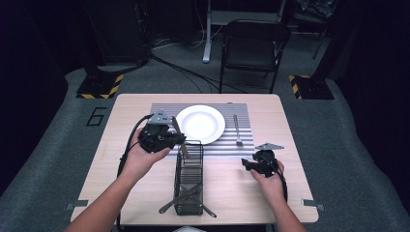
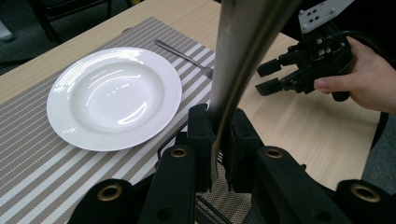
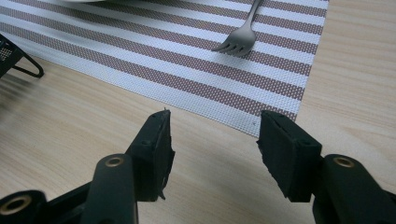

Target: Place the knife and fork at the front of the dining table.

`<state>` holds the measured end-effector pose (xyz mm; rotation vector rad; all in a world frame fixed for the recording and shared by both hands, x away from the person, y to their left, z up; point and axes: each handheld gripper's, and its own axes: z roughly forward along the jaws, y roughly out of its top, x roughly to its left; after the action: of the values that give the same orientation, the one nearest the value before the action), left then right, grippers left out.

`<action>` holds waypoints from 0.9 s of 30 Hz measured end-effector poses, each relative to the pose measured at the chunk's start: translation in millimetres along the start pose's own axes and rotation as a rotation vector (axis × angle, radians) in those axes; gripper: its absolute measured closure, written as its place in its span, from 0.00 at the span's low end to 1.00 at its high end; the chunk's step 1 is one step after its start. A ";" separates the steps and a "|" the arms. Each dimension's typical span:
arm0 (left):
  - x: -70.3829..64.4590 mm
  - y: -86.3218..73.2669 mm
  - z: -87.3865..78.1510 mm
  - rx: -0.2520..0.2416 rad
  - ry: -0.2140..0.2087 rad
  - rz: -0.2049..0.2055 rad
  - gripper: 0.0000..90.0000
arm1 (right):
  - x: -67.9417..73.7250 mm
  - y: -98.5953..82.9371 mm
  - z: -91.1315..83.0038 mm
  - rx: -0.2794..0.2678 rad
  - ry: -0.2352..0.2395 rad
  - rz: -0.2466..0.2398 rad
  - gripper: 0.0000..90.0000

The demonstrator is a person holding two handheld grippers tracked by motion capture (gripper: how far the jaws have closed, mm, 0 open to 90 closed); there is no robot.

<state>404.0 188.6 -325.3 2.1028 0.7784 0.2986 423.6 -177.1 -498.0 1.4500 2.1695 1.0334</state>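
Fork (image 1: 237, 130) already laid at plate's (image 1: 200, 124) 3 o'clock; left gripper (image 2: 218, 149) jaws clamp a knife (image 2: 243, 60) just out of the caddy (image 1: 189, 183), placing left; right gripper (image 3: 212, 149) jaws wide, empty.

**Steel utensil clamped upright over the placemat**

The left tongs (image 2: 218, 154) rise from the bottom edge with their black jaws pressed against a flat steel utensil handle (image 2: 243, 60), which runs up and out past the top of the frame, tilted slightly to the right. Left of it, a white plate (image 2: 114, 98) sits on a striped placemat (image 2: 42, 158). A fork (image 2: 184, 57) lies on the placemat just beyond the plate. Black wire of a basket (image 2: 208, 210) shows beneath the jaws. Farther off at right, a hand (image 2: 369, 81) holds the right tongs (image 2: 271, 77) above the wooden surface (image 2: 299, 126), jaws apart.
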 end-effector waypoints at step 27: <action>14.1 23.9 -44.5 -0.011 0.011 -0.028 0.91 | -1.2 0.0 -0.8 -0.006 0.001 0.010 0.49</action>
<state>404.2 215.4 -280.2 2.0794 0.8101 0.2996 423.6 -178.6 -497.6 1.4603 2.1598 1.0428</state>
